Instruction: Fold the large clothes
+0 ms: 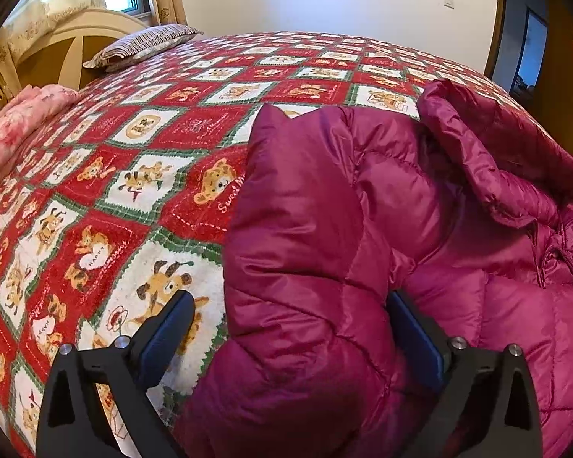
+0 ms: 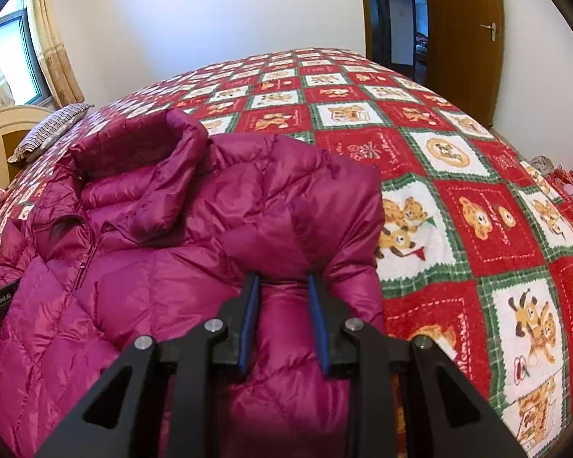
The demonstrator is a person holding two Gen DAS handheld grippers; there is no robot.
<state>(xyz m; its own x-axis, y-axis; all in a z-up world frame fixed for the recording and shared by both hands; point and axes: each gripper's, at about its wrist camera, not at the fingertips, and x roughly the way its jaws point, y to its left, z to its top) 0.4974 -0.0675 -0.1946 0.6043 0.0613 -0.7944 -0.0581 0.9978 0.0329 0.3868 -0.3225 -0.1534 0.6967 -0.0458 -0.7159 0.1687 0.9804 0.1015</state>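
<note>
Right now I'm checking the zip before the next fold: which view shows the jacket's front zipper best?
The right wrist view: the zipper runs down the magenta jacket in the open, left of the right claw. The left wrist view catches only a short, crumpled stretch near its right edge.

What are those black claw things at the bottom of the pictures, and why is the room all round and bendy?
Those claws are two grabbers, one in each hand of a person. Each has a small camera looking along its fingers, and its lens bends the room. One picture comes from the left gripper, the other from the right gripper.

On the bed lies a puffy purple jacket on a red cover with bears. A pillow sits near the headboard.

The right gripper pinches a fold of the jacket between its blue pads. The left gripper stands wide open around a puffy sleeve and does not squeeze it. The person is folding the jacket.
</note>
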